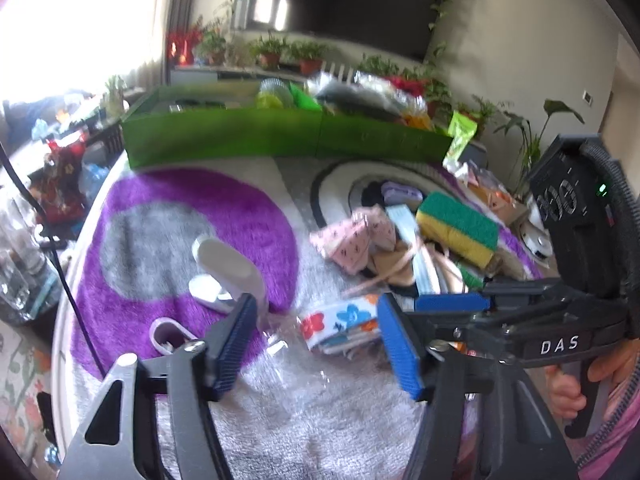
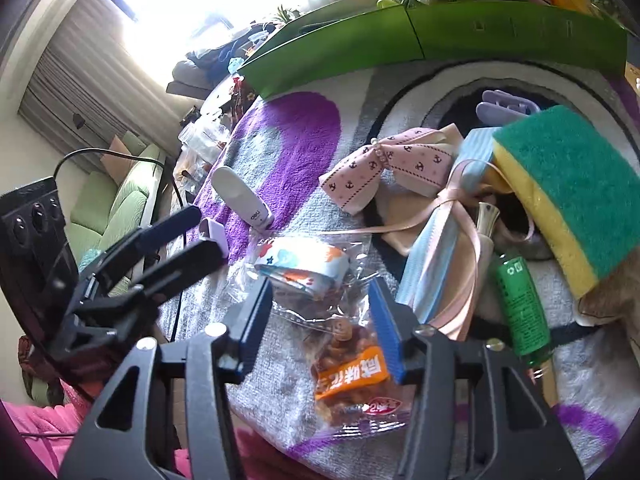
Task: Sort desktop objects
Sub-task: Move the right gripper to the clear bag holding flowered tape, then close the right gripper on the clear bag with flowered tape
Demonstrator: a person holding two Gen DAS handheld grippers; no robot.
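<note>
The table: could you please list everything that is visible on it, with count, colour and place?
green box: 1, green, far edge, holds clutter
rug: 1, purple, grey and white, under everything
white stapler-like device: 1, white, on the purple patch
floral tape roll: 1, white with coloured flowers, in clear wrap, centre
snack packet: 1, orange label, near edge
ribbon bow: 1, pink, on the pile
sponge: 1, green and yellow, right
green bottle: 1, beside the sponge
left gripper: fingers blue-padded, open around the tape's wrap
right gripper: fingers open, astride the snack packet
</note>
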